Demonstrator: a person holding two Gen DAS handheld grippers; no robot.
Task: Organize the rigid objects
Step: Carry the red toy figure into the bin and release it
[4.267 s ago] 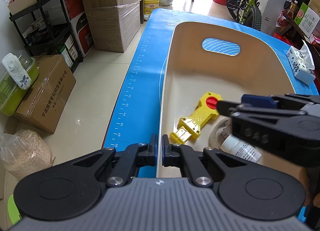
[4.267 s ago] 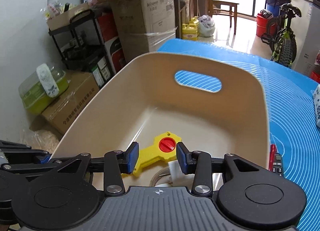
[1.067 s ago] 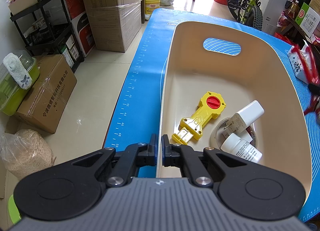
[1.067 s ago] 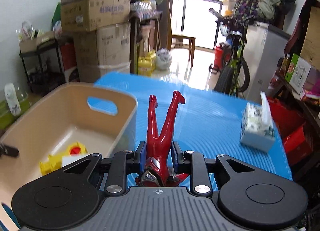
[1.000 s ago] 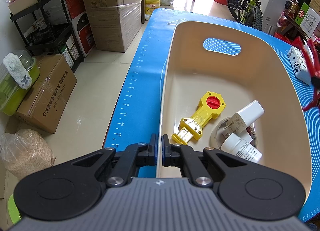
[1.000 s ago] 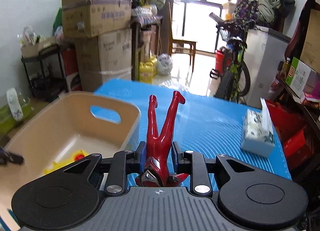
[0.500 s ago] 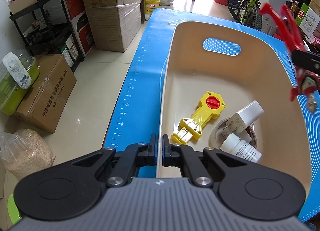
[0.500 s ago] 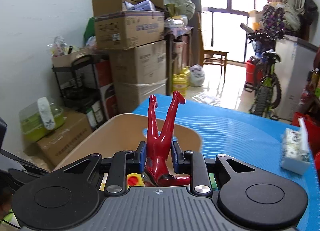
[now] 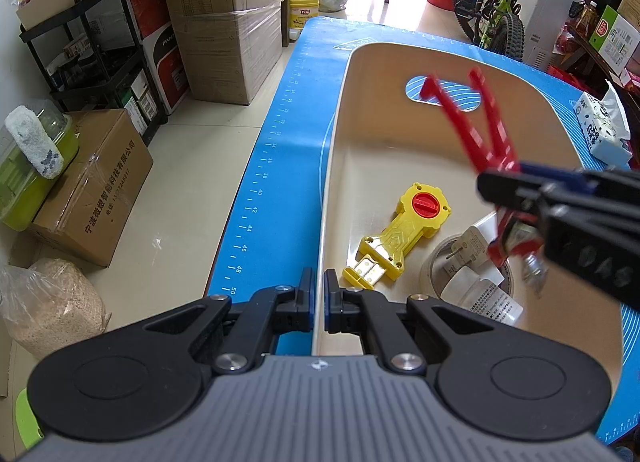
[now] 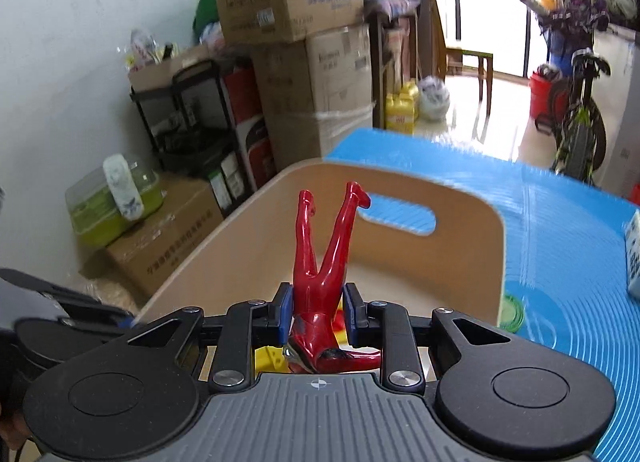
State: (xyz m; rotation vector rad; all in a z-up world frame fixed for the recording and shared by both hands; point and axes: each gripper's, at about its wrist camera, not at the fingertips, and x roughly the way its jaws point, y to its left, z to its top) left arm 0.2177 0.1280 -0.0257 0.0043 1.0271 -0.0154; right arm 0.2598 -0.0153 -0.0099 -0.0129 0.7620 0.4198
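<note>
A beige bin (image 9: pixel 360 133) with a handle slot stands on the blue mat (image 9: pixel 280 141). My left gripper (image 9: pixel 319 294) is shut on the bin's near left rim. My right gripper (image 10: pixel 316 308) is shut on a red toy figure (image 10: pixel 320 258), held head down with legs up, above the bin (image 10: pixel 256 246). In the left wrist view the red figure (image 9: pixel 476 129) hangs over the bin's right side in the right gripper (image 9: pixel 508 197). Inside lie a yellow toy key with a red knob (image 9: pixel 400 234), a white charger (image 9: pixel 474 240), a tape roll (image 9: pixel 434 270) and a white bottle (image 9: pixel 486 298).
A tissue pack (image 9: pixel 600 133) lies on the mat to the right of the bin. A green round object (image 10: pixel 512 312) lies on the mat beside the bin. Cardboard boxes (image 9: pixel 224 21), a black shelf (image 9: pixel 96 61) and a bicycle (image 9: pixel 492 17) stand on the floor beyond.
My right gripper has carried the red figure leftward from over the mat to above the bin. The left gripper has stayed shut on the rim.
</note>
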